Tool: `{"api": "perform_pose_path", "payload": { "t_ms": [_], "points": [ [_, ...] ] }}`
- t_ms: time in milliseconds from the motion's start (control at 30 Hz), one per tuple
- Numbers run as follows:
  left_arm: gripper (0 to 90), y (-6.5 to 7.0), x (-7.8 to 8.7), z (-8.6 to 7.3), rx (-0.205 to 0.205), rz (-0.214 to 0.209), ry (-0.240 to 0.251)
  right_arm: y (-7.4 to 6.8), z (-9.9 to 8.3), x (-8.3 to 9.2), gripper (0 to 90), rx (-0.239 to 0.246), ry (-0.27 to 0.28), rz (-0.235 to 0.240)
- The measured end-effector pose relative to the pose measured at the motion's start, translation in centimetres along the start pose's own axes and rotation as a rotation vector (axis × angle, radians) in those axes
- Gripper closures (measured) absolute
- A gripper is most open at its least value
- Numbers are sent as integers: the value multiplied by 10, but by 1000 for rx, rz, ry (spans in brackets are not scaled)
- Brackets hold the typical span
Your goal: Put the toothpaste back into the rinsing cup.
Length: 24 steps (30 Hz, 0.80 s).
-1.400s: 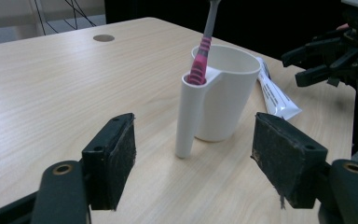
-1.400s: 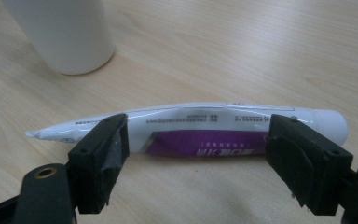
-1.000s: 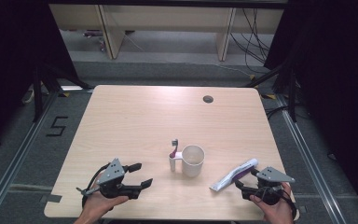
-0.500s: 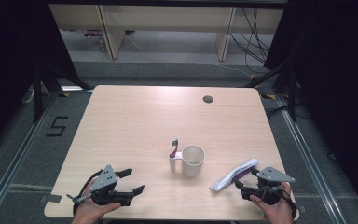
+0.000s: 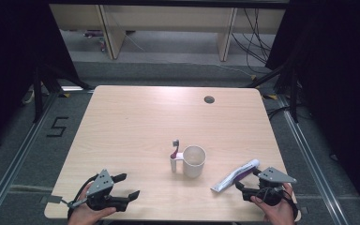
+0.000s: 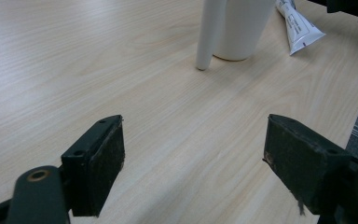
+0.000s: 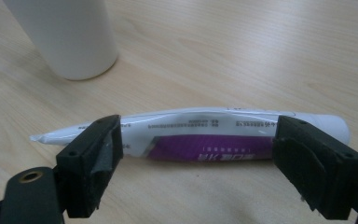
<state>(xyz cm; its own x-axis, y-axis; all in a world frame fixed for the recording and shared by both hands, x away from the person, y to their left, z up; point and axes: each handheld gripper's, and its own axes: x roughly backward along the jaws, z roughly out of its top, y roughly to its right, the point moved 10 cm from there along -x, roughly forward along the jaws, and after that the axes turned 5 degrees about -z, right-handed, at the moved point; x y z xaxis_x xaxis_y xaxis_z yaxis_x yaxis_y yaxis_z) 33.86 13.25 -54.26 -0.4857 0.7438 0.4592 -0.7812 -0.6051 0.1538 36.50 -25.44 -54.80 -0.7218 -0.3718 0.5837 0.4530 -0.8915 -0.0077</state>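
Note:
A white cup (image 5: 193, 161) stands near the table's middle, and a toothbrush (image 5: 175, 150) leans against its left side. A white and purple toothpaste tube (image 5: 236, 175) lies flat to the cup's right. My right gripper (image 5: 242, 190) sits just behind the tube (image 7: 205, 135). Its jaws have just been opening and stand wide, with the tube lying crosswise ahead of them, untouched. My left gripper (image 5: 127, 185) is low at the front left, its jaws also just opened wide and nothing between them (image 6: 193, 158). Ahead of it are the cup (image 6: 240, 28) and the toothbrush handle (image 6: 209, 32).
The light wooden table (image 5: 136, 122) has a dark round cable hole (image 5: 209, 99) at the back right. Both hands rest near its front edge. Shelving and cables stand on the floor beyond the far edge.
My left gripper has drawn back toward the front left corner and sunk a little. The right gripper has stayed by the tube.

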Motion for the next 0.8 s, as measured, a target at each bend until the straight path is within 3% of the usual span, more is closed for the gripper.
{"api": "perform_pose_path", "payload": {
  "t_ms": [33, 67, 167, 200, 233, 333, 367, 433, 467, 567, 600, 633, 800],
  "points": [
    [197, 0, 0, 0, 6, 5, 3, 3, 2, 0, 196, 37, 13, -8],
    [197, 0, 0, 0, 11, 6, 5, 0, 2, 1, 208, 3, 4, -3],
    [197, 0, -1, -2, 2, -5, -11, 5, 5, -1, 210, 50, 25, -13],
    [197, 0, -2, -2, -1, -6, -10, 3, 4, -1, 209, 16, 7, -4],
    [197, 1, -3, -2, 4, -7, -3, 7, 8, -2, 210, 57, 29, -10],
    [197, 1, -3, -3, -6, -11, -15, 13, 13, -3, 203, 64, 37, 4],
    [197, 1, -3, -3, -4, -12, -9, 14, 13, -3, 207, 37, 23, 10],
    [197, 1, -2, -4, -5, -8, -16, 19, 17, -3, 212, 42, 24, 13],
    [197, 1, -2, -4, -4, -6, -15, 25, 21, -4, 213, 72, 36, 7],
    [197, 1, -2, -5, -9, -4, -17, 31, 25, -3, 247, 71, 17, 9],
    [197, 2, -2, -5, -6, -11, -17, 37, 28, -4, 244, 116, 34, -6],
    [197, 2, -3, -6, -5, -11, -19, 35, 26, -4, 240, 86, 2, 17],
    [197, 1, -3, -6, -7, -9, -22, 41, 32, -7, 242, 152, -14, 33]
  ]
}}
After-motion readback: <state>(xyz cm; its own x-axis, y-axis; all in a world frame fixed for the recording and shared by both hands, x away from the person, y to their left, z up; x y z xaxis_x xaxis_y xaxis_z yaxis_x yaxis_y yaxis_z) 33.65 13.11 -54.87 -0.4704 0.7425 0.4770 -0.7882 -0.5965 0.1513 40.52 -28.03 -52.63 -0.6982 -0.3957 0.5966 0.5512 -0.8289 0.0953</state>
